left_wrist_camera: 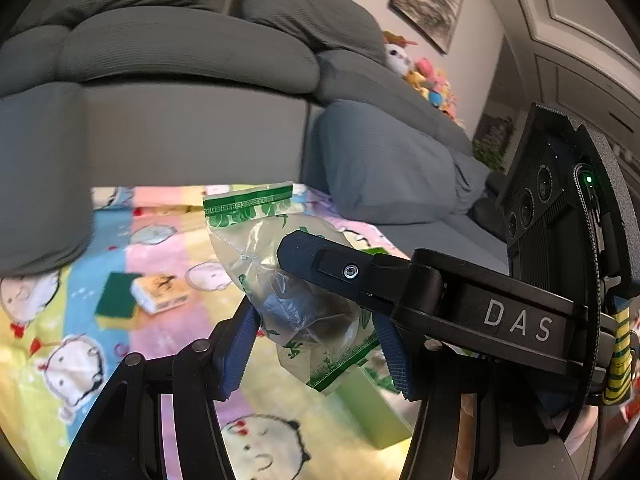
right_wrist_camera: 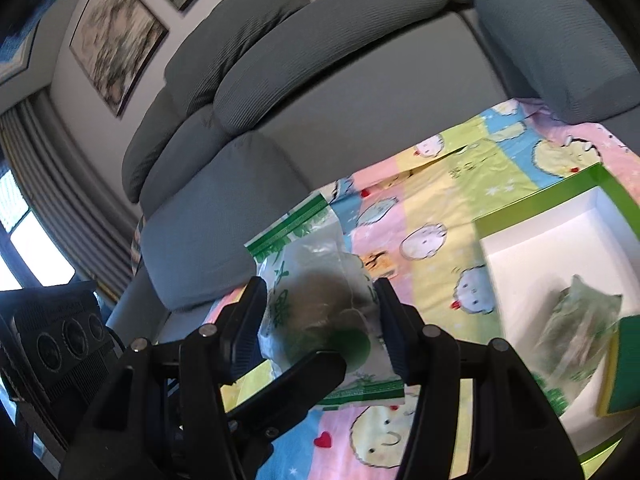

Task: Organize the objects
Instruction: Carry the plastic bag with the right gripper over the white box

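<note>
While pinched: plastic bag (right_wrist_camera: pixel 320 304) between both hand-held grippers.

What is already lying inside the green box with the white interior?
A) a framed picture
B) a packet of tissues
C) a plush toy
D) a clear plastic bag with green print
D: in the right wrist view, the green box holds a crumpled clear plastic bag with green print on its white floor.

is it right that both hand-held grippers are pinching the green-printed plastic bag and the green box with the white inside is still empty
Not quite. Both hand-held grippers, left and right, do pinch the green-printed plastic bag, but the green box is not empty: the right wrist view shows another plastic bag and a green sponge already inside it.
</note>
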The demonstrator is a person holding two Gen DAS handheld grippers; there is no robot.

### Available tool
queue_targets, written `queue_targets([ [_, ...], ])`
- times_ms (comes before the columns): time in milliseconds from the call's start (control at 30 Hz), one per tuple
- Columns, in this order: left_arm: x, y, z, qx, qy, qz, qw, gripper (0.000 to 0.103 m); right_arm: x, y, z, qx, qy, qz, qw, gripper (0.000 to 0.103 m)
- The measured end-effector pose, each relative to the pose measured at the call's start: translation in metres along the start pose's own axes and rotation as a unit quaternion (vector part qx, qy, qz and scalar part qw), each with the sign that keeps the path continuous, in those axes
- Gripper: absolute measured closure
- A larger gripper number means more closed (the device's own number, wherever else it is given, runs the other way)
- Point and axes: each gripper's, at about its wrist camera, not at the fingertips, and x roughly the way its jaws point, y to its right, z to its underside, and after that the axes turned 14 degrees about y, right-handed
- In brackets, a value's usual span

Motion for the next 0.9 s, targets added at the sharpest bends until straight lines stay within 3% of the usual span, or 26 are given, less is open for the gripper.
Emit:
queue_targets([
  [233,0.034,0.027,0.001,0.030,-0.023,0.039,0.9985,0.044,-0.018,0.037,-0.013,0.036,0.026,0.032,0.998,0.049],
  [900,0.097,0.044,0.037,-0.001,-0.095,0.083,0.9920,0.044,-0.020,0.114,-0.006,0.102,-0.003,0.124,0.987,0.049],
])
